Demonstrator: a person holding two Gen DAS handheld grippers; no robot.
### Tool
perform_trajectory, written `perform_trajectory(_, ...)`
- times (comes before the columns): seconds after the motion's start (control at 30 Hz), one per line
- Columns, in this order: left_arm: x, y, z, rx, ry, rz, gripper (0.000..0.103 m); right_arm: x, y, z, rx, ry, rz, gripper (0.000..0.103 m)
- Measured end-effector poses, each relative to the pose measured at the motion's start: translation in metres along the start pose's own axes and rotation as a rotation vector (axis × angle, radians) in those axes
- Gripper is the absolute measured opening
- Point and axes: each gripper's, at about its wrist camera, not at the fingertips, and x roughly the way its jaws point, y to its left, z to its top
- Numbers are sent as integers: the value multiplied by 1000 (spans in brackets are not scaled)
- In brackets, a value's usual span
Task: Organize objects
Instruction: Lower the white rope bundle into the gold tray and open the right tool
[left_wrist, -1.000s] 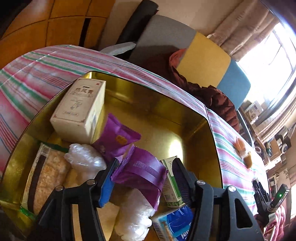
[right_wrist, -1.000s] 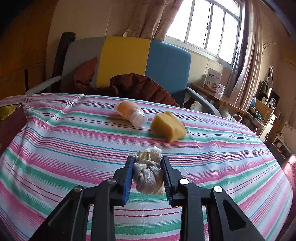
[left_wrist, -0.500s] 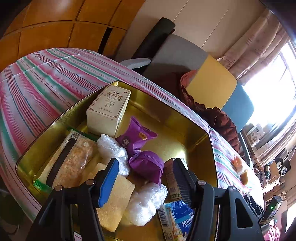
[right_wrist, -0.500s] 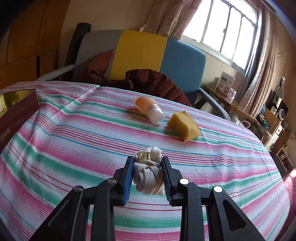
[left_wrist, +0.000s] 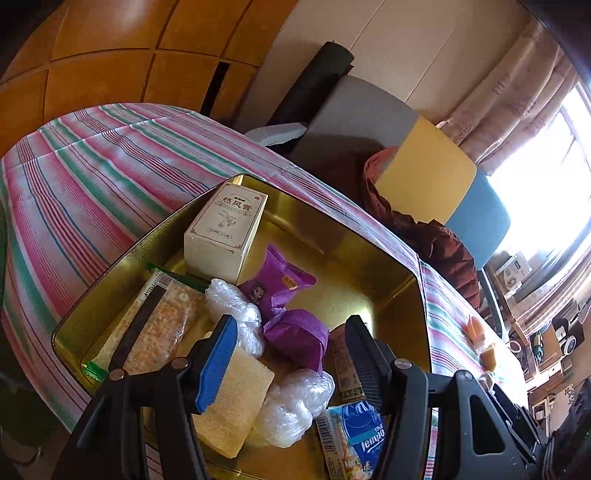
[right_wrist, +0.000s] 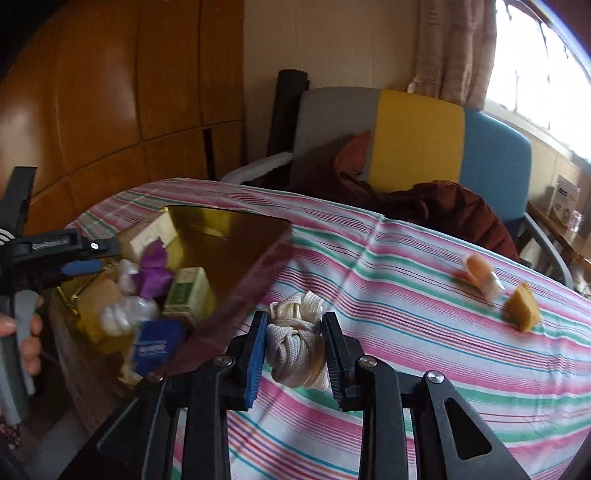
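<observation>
- Bundled cream woven rope (right_wrist: 297, 341), pinched between the pads of the right gripper (right_wrist: 295, 347), carried clear above the striped tablecloth of the table (right_wrist: 424, 332).
- Gold-lined rectangular tin box (right_wrist: 229, 236) lying ahead and to the left of that bundle, its near right wall just beside the gripper's left finger; likely drop spot, so the coming move reads as a leftward carry over that wall.
- Right gripper angled downward, nearer the rope's destination than any free hand.
- Left gripper (left_wrist: 291, 354) hanging over the box's near end, spread, holding nothing, above a purple snack pouch (left_wrist: 297, 336).
- Left on the table, well apart to the right: orange capped bottle (right_wrist: 480, 273) and yellow sponge wedge (right_wrist: 522, 308).
</observation>
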Motion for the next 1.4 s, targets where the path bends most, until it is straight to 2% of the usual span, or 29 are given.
perform_trajectory(0.17,0,-3,-1,14,7,-1,62,14,42,18,-27,24,88,30)
perform_trajectory(0.33,-4,-5,-1,15,1,-6,62,33,66,24,-49,81,113,30)
perform_trajectory(0.47,-4,-7,-1,17,-2,-10,62,40,75,20,-80,106,96,31)
perform_trajectory(0.53,-4,-7,-1,19,2,-10,62,42,75,18,-85,114,90,34)
perform_trajectory(0.6,-4,-8,-1,20,4,-11,62,41,74,16,-83,114,78,46)
perform_trajectory(0.8,-3,-10,-3,27,7,-14,62,28,61,9,-35,84,78,52)
perform_trajectory(1.13,-3,-25,-10,86,24,-27,62,19,39,1,22,90,41,54)
perform_trajectory(1.27,-5,-35,-13,128,23,-56,62,14,25,-3,39,82,13,60)
perform_trajectory(1.4,-7,-50,-19,189,38,-102,62,14,0,-13,69,108,-37,61)
